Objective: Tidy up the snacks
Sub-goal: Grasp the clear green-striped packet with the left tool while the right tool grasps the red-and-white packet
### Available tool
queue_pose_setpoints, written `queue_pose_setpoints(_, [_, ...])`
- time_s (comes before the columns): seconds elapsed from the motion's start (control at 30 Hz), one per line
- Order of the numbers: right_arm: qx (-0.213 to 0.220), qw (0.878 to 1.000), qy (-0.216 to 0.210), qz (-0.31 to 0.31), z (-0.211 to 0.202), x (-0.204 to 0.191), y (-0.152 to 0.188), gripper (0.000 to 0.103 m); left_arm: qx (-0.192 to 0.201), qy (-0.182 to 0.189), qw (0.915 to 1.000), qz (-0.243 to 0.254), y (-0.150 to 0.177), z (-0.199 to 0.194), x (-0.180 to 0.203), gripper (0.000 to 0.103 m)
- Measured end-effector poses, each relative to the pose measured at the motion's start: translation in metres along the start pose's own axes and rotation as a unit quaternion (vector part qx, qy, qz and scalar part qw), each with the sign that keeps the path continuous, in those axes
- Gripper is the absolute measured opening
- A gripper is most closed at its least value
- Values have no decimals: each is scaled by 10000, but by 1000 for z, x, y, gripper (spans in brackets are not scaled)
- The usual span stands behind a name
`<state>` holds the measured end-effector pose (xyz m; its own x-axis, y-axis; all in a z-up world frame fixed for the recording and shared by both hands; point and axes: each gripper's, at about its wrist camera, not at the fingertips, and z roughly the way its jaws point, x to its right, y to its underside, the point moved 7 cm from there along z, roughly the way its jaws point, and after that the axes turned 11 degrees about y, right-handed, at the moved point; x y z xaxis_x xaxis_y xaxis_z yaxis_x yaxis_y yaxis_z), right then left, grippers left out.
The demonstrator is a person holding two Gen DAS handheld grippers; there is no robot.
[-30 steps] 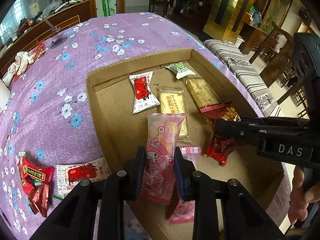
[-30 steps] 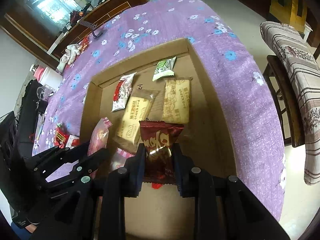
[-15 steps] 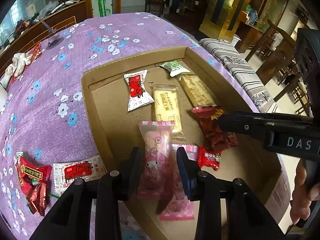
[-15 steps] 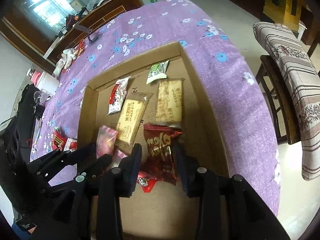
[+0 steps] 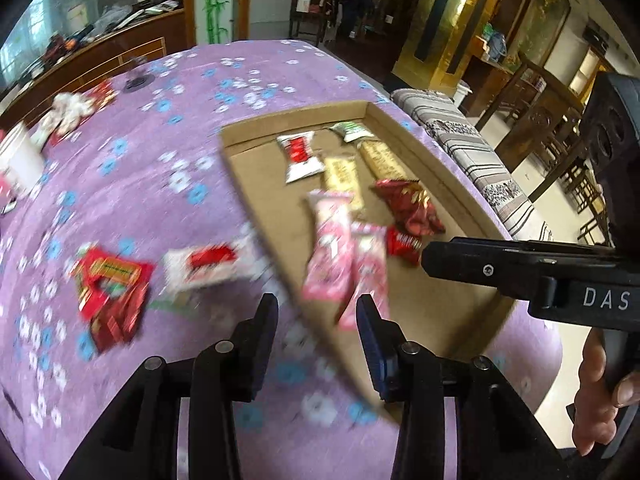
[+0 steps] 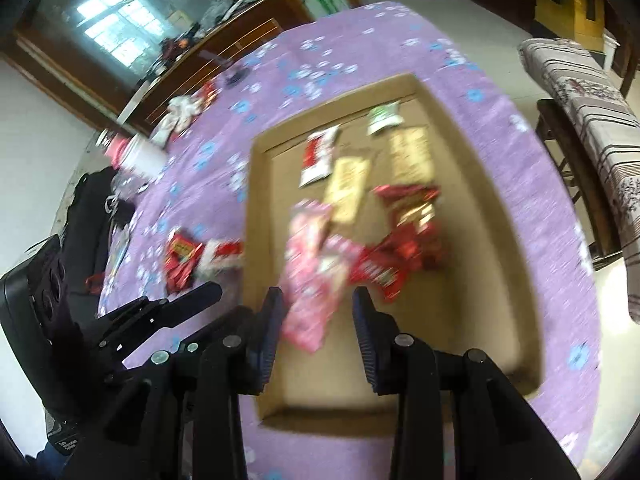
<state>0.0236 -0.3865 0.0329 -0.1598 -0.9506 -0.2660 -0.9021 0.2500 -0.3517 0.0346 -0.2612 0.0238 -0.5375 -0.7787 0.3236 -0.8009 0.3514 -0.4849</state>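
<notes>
A shallow cardboard box (image 5: 452, 178) (image 6: 488, 184) lies on the purple flowered tablecloth. In it lie two pink snack packs (image 5: 334, 246) (image 6: 310, 268), a dark red pack (image 5: 412, 204) (image 6: 416, 216), a small red pack (image 5: 402, 242), two yellow biscuit packs (image 5: 342, 178), a red-and-white pack (image 5: 300, 154) and a green one (image 5: 352, 131). My left gripper (image 5: 316, 322) is open and empty over the box's near left wall. My right gripper (image 6: 316, 316) is open and empty above the box's near end; it also shows at the right of the left wrist view (image 5: 520, 268).
On the cloth left of the box lie a white-and-red pack (image 5: 204, 266) and a pile of red packs (image 5: 112, 292). A white cup (image 5: 20, 156) and a cloth (image 5: 64, 112) sit at the far left. A striped bench (image 5: 472, 152) stands beyond the table's right edge.
Both grippers have opened and pulled back and up from the box. The pink pack and the dark red pack they held now lie in the box.
</notes>
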Motion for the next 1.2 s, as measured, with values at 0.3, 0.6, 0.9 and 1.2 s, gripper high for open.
queue_pose_setpoints(0.3, [-399,9983,-165,-402,20,-67,43,35,-23,-309,9986,-427,66,-35,-54,43])
queue_pose_setpoints(0.6, [-419,9969,-135,-659,39,-114,41,35,16,-480,9974,-533,101,-66,-93,43])
queue_pose_setpoints(0.9, [-185,9969,377,-669,86,-142,-33,35,202,-801,9939,-728,124,-108,-136,43])
queue_pose_setpoints(1.2, [-481,9913,855,-873,135,-146,-36,34,293,-870,9906,-1015,139,-124,-164,43])
